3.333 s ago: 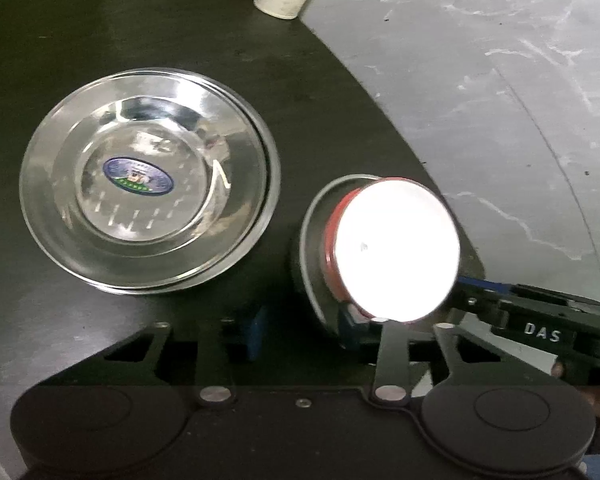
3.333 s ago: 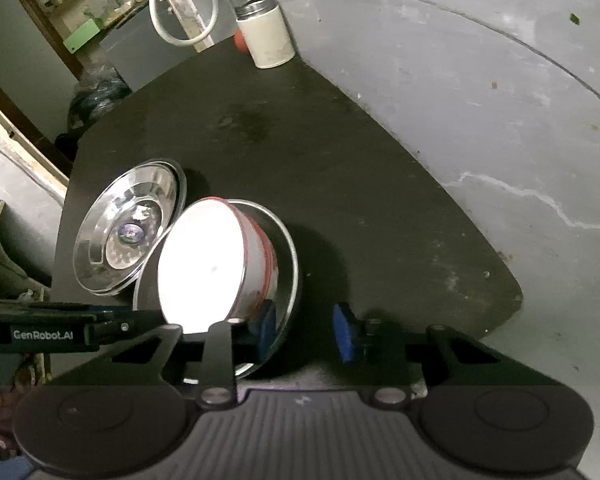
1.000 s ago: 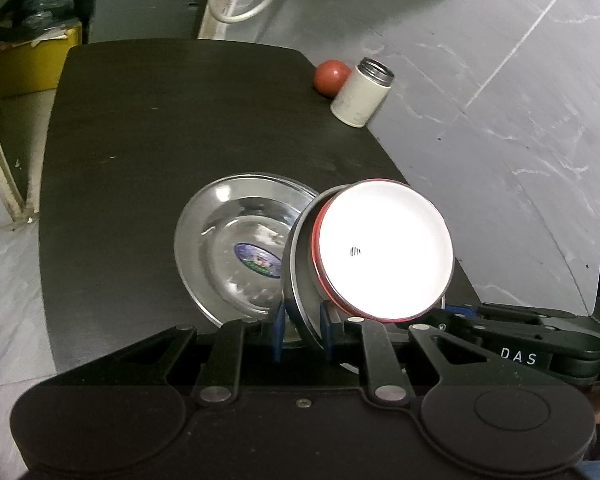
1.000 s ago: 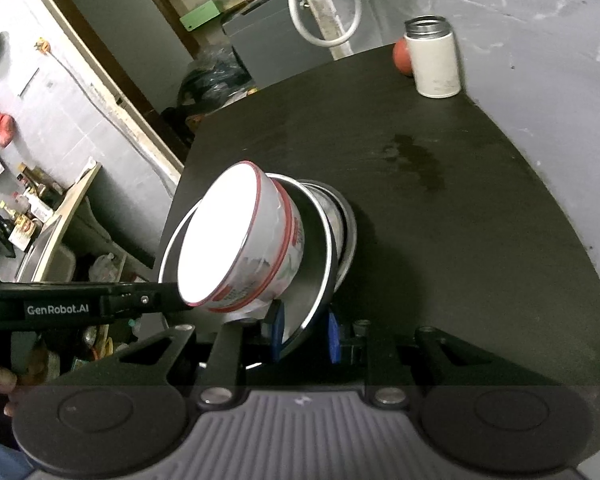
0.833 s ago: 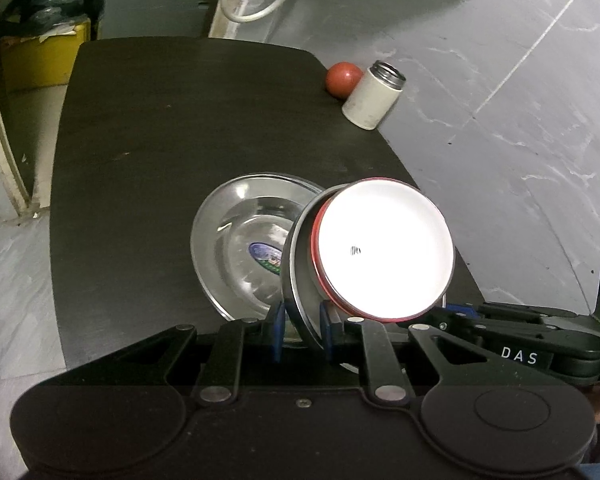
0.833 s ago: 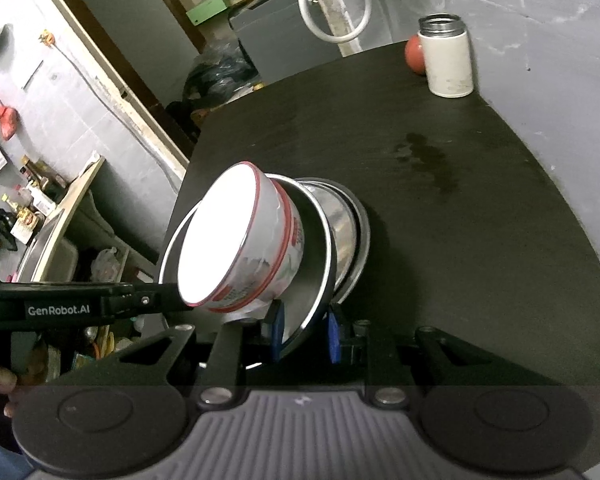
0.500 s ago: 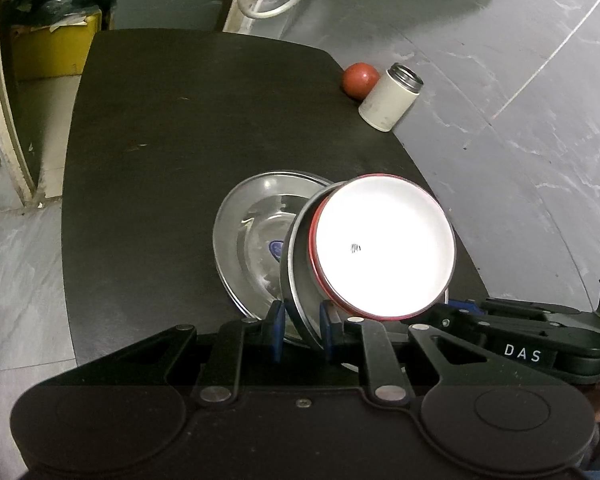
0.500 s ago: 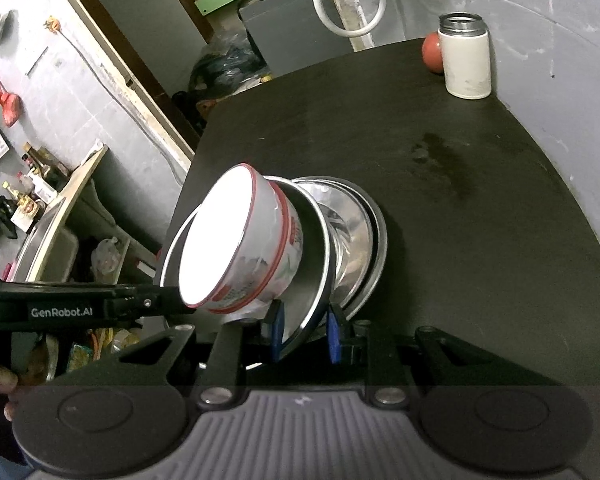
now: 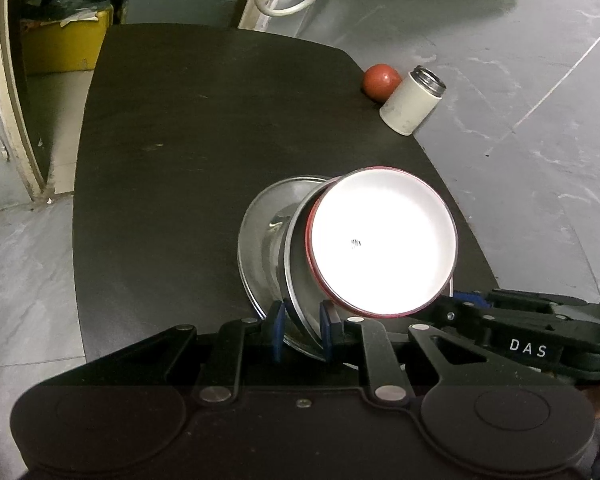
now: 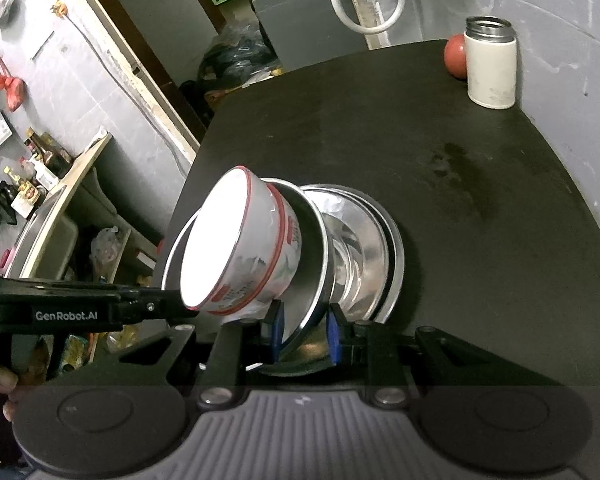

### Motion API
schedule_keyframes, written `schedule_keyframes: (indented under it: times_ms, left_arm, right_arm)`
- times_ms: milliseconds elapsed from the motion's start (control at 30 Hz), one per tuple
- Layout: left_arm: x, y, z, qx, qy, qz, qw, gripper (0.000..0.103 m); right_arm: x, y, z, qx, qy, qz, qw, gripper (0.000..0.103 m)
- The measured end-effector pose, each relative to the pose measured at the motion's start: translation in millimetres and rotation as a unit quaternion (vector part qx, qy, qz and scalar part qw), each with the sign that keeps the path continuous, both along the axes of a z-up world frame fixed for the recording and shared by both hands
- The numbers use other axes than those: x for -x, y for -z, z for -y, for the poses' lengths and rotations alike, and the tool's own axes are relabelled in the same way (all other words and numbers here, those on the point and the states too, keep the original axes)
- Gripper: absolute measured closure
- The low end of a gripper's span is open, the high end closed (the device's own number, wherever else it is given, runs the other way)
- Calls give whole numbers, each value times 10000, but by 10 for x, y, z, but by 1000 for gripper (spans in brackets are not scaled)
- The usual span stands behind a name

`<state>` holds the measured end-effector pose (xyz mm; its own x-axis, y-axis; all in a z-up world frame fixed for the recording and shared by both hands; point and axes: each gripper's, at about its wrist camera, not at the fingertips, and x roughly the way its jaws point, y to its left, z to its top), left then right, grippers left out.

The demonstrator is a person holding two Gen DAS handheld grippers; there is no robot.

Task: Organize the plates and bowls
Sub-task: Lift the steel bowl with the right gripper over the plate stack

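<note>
A white bowl [image 9: 384,248] with a red rim sits in a steel plate [image 9: 300,280], and both are tilted and held in the air. My left gripper [image 9: 302,332] is shut on the plate's near rim. In the right wrist view, my right gripper [image 10: 305,330] is shut on the opposite rim of the same steel plate [image 10: 314,240], with the bowl [image 10: 236,248] leaning left. Under the carried plate, a stack of steel plates [image 9: 264,248] [image 10: 364,248] lies on the black table [image 9: 180,160], partly hidden by it.
A white canister [image 9: 412,104] [image 10: 490,64] and a red ball [image 9: 380,80] [image 10: 454,56] stand at the table's far right corner. The table's curved right edge drops to a grey floor. A yellow bin [image 9: 60,40] stands beyond the far left.
Both grippers closed on the plate's rim and lifted it with the bowl. In the last second it has moved left over the stack, which is now mostly covered.
</note>
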<state>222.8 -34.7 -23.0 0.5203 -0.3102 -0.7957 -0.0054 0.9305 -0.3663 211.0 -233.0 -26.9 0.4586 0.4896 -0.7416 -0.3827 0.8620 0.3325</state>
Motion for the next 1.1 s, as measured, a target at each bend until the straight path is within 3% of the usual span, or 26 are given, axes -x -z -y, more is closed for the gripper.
schedule_keyframes:
  times_ms: [567,1100]
  left_arm:
    - [-164,124,-56,-66,-258,-93,9996,83]
    - [-234,116,-29,-116,-202,-103,9997,83]
  right_arm:
    - [-208,24,-140,25,-112,28,9999,78]
    - [-255,95,-72,3,49,-113,9999,78]
